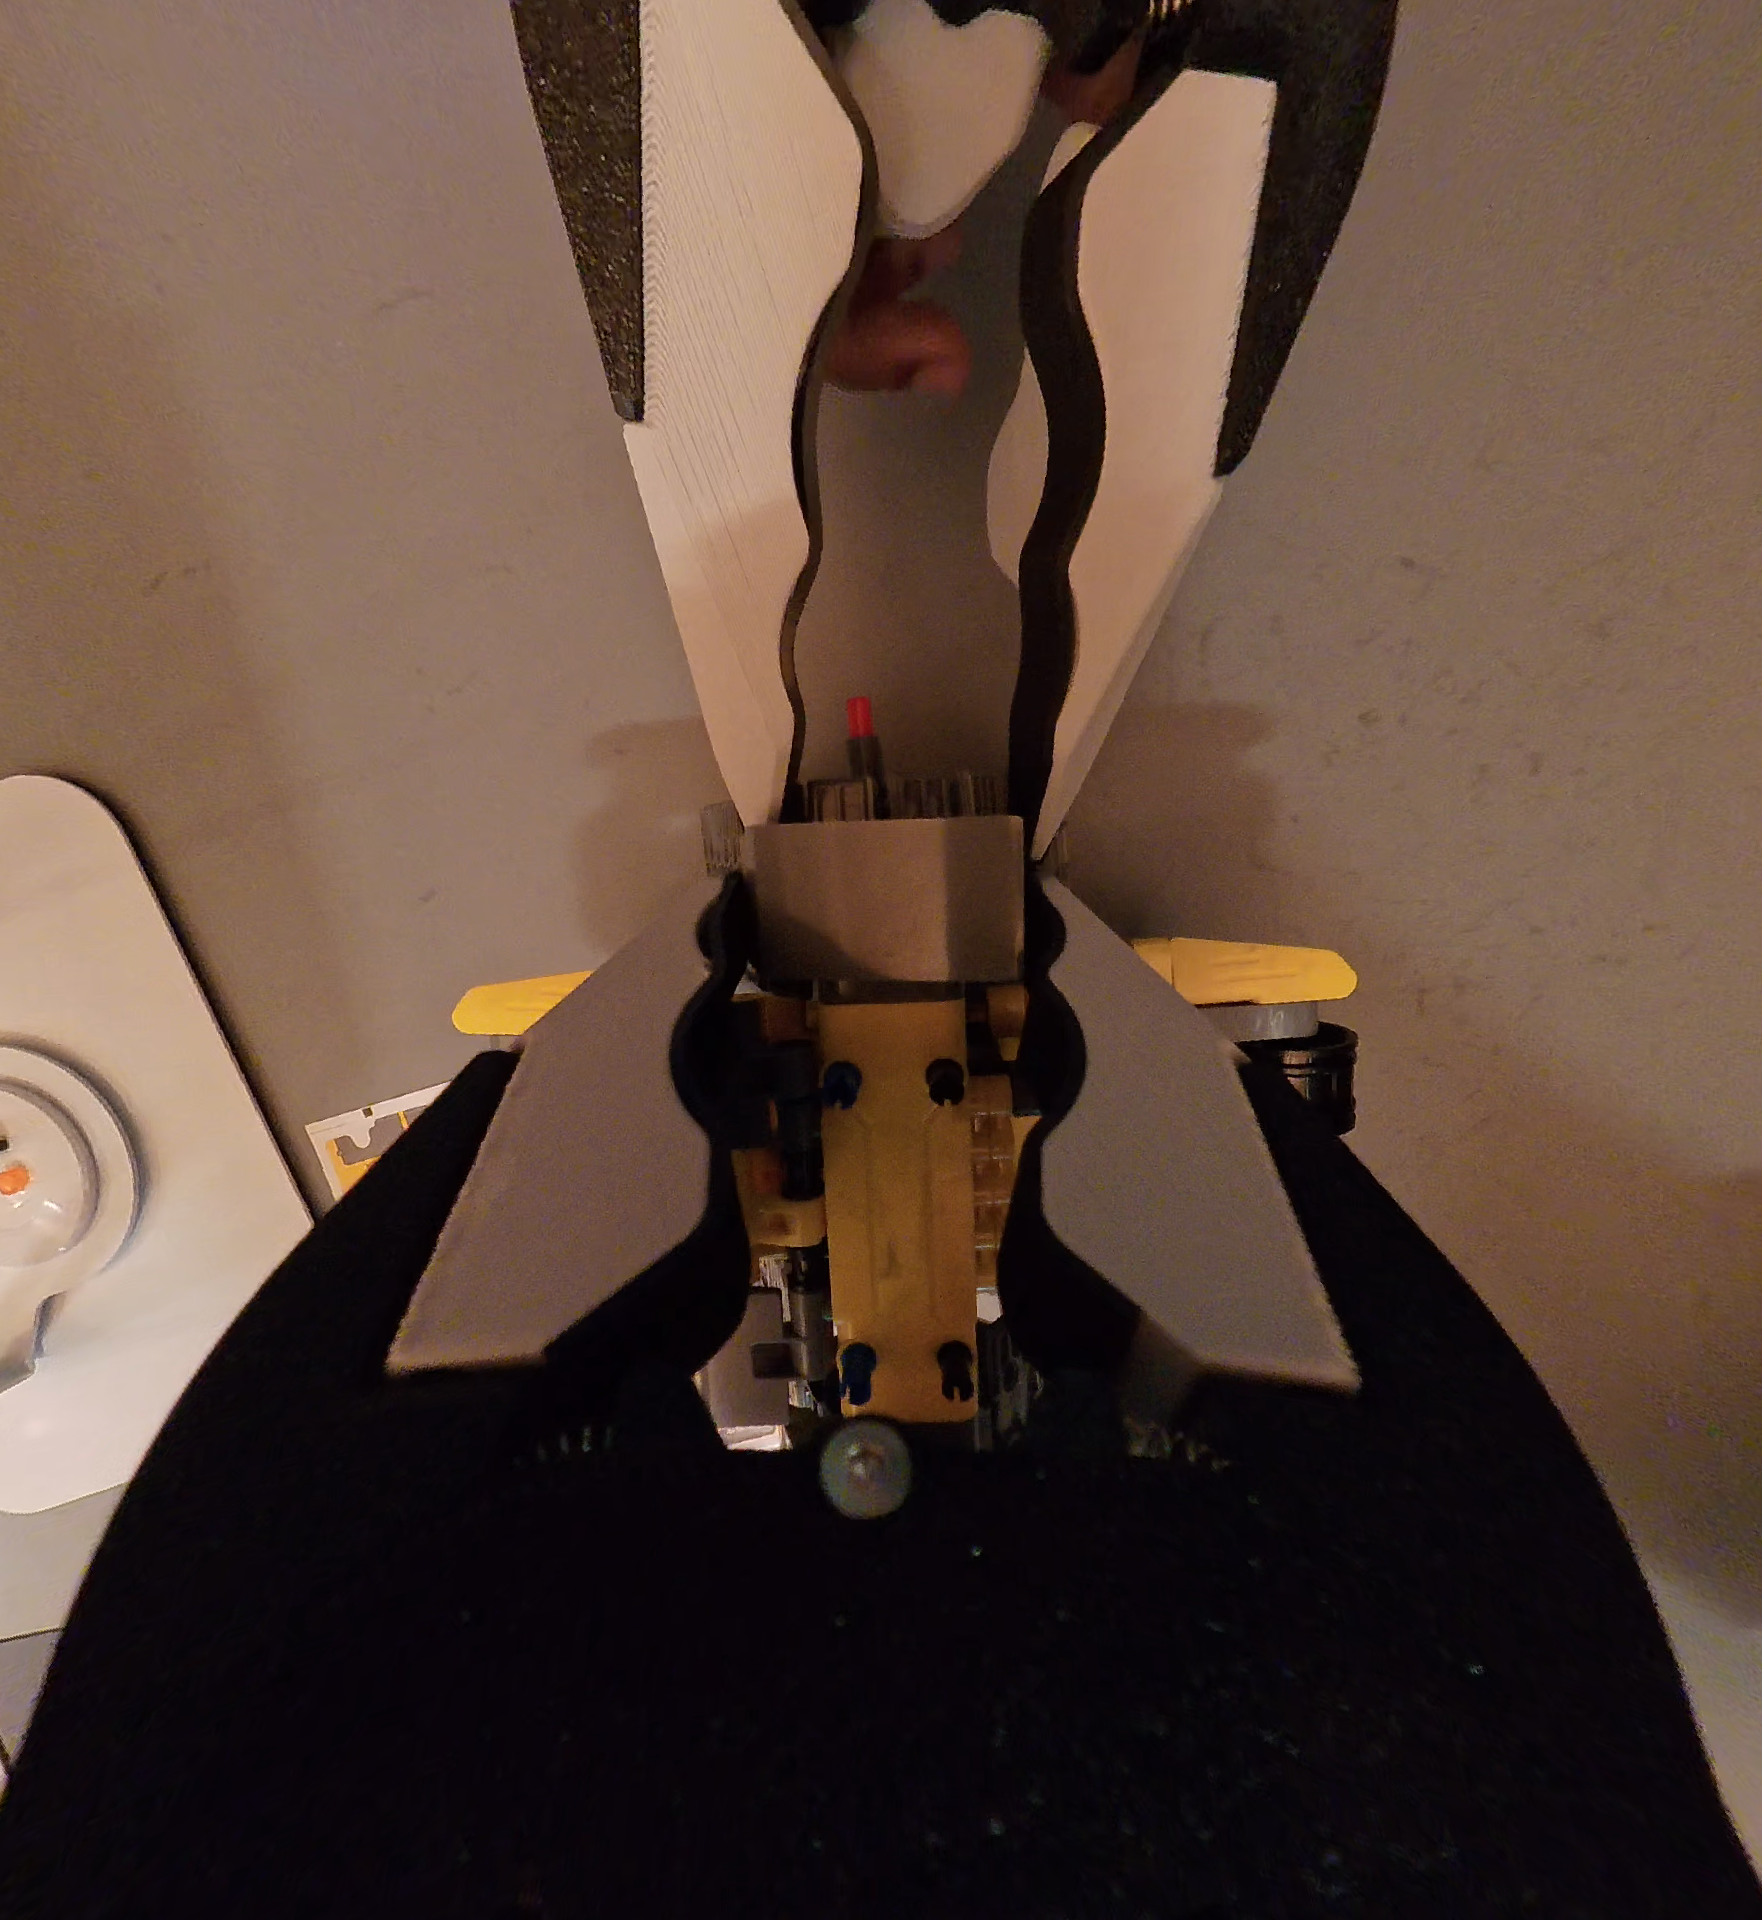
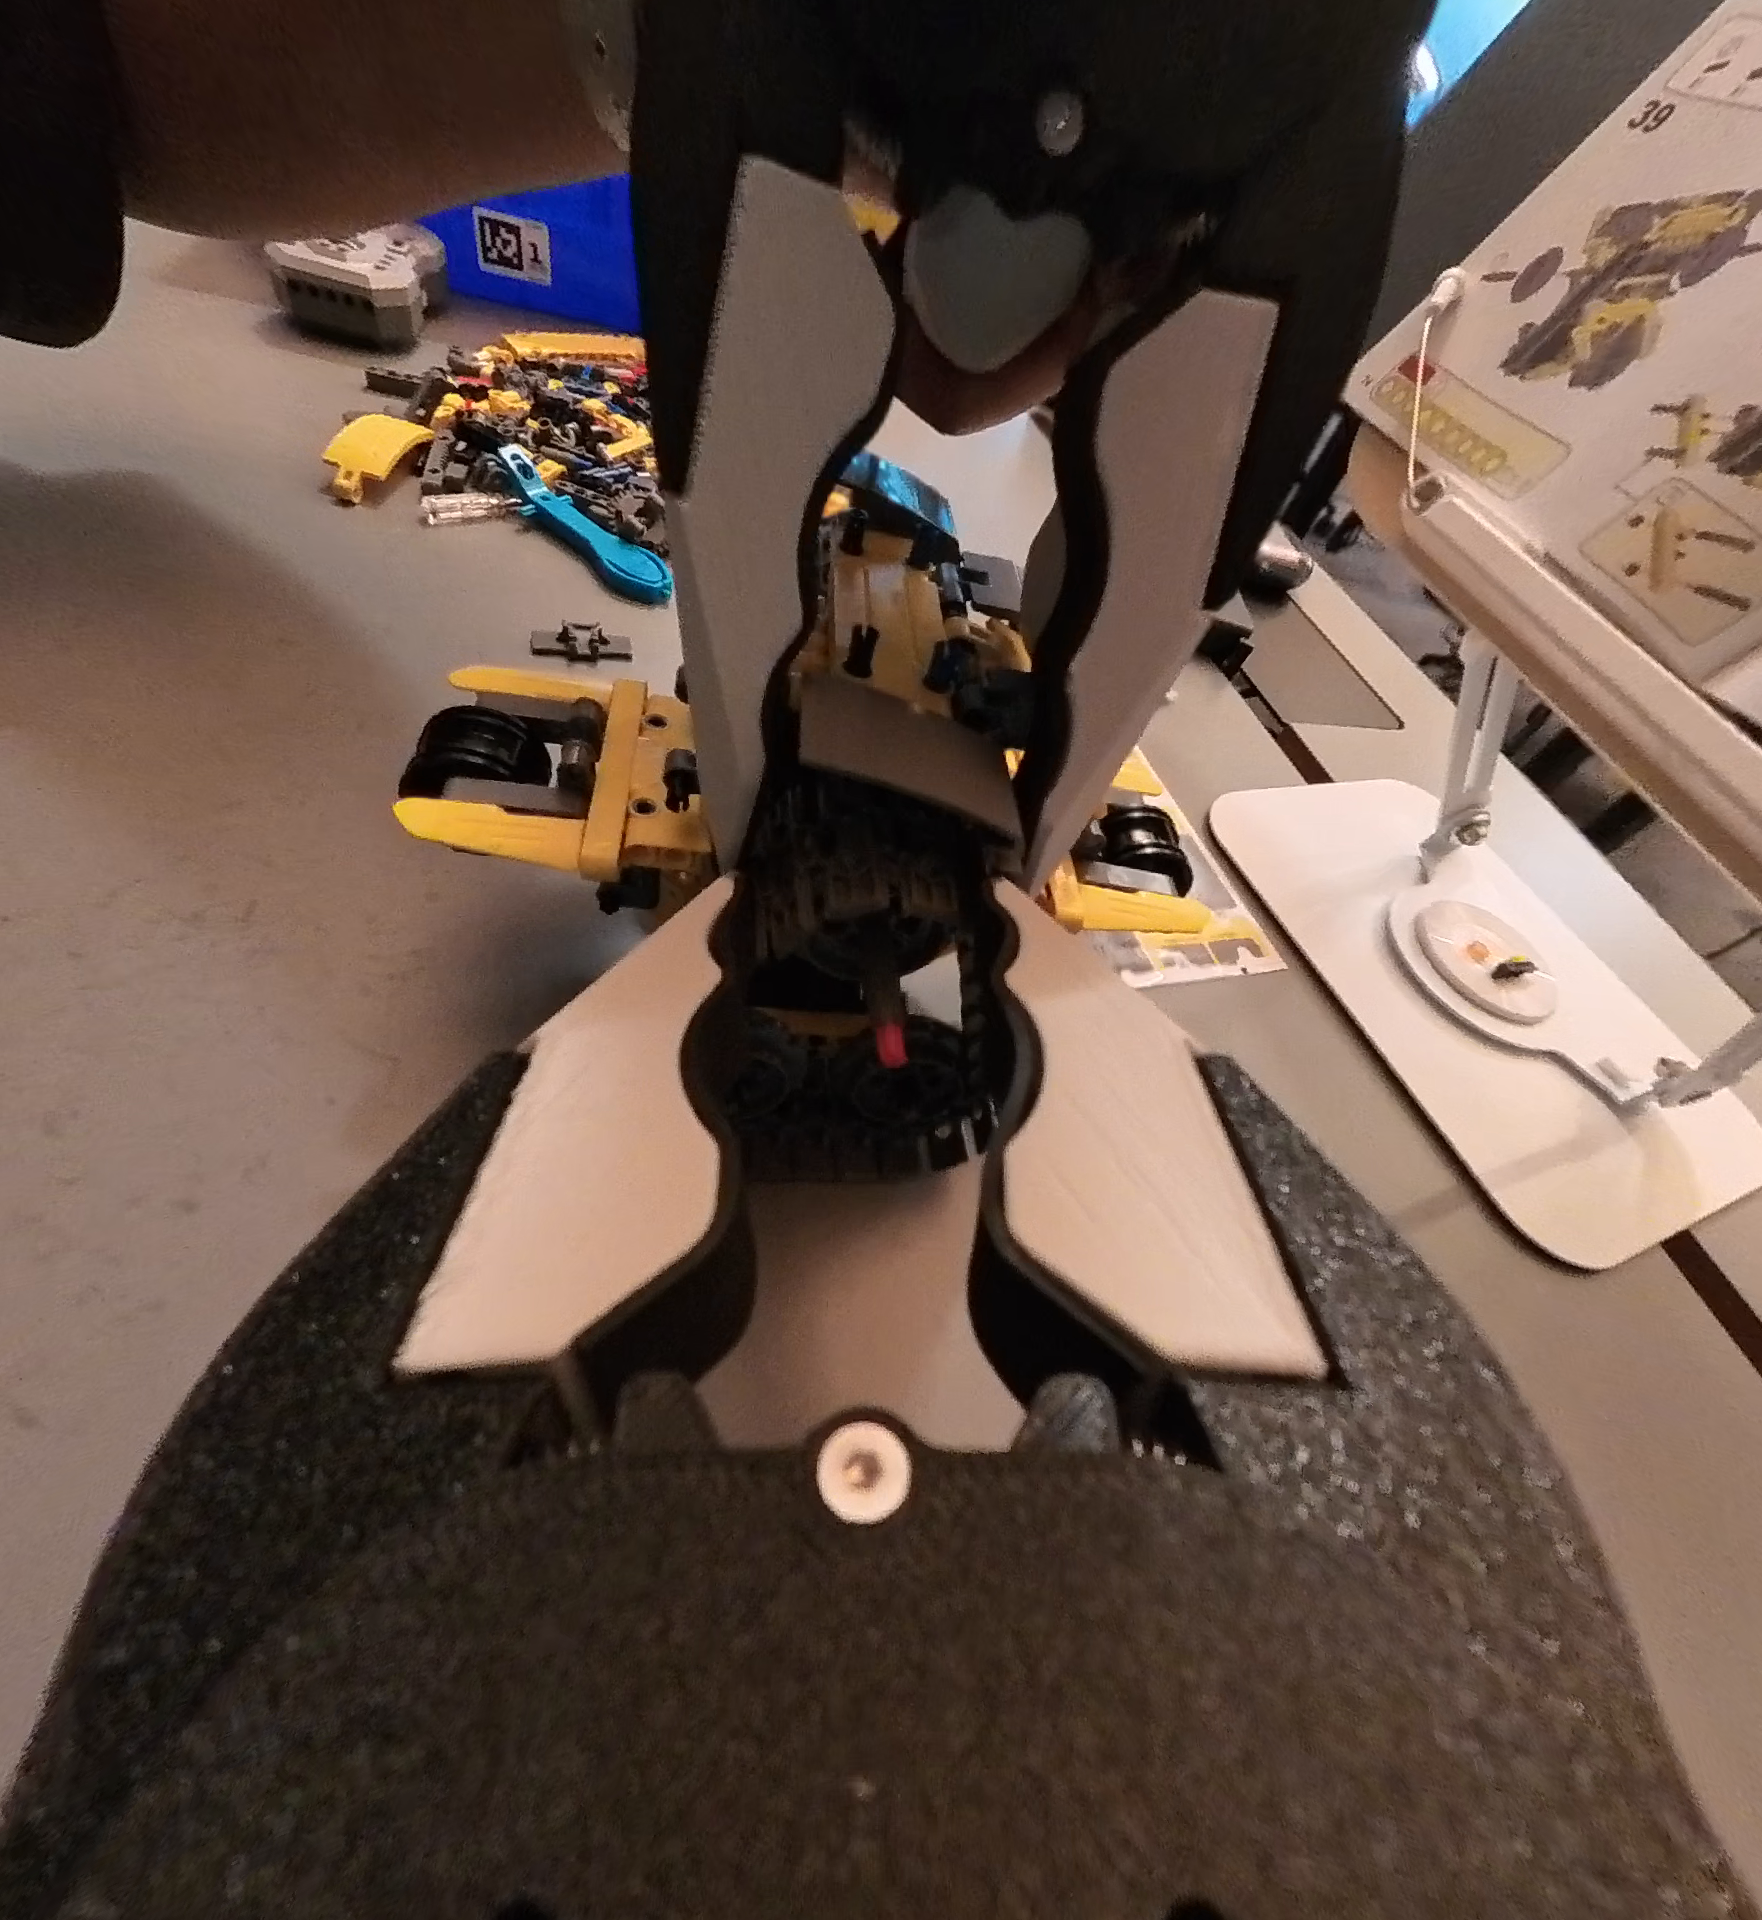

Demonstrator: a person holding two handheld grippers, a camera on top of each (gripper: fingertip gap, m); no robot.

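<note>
A pile of loose bricks [image 2: 503,436] and a blue bin [image 2: 555,249] lie beyond on the grey surface [image 2: 181,987]; an instruction booklet [image 2: 1635,343] stands on a white stand [image 2: 1479,1039] at right. The yellow brick-built vehicle [image 2: 638,790] is largely hidden by both tools. The left hand-held gripper [image 1: 887,914] clamps its body, and the right hand-held gripper [image 2: 861,914] closes on its dark geared end.

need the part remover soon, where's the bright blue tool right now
The bright blue tool shows in the right wrist view, upper left of centre, lying on the grey table at the near edge of the loose parts pile, behind the yellow model.
</note>
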